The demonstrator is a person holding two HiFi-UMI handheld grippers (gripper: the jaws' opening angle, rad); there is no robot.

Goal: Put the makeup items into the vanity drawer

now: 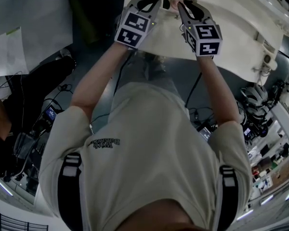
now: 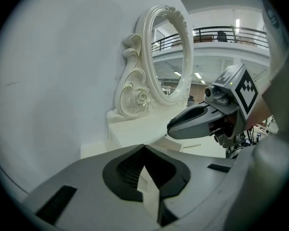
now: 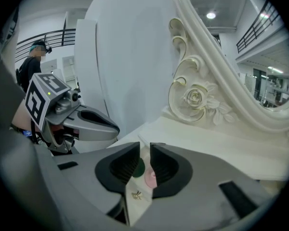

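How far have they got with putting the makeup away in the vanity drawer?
Done: nothing that I can see; no drawer or stowed makeup shows. In hand: the left gripper is closed on a white piece, and the right gripper pinches a white item with a gold ornament, both at the vanity. Left: apparently everything, meaning getting these into the drawer.

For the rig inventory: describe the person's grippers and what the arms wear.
The left gripper and right gripper have grey shells and black ribbed pads; each carries a cube of black-and-white square markers. Short cream T-shirt sleeves; black straps cross the shoulders.
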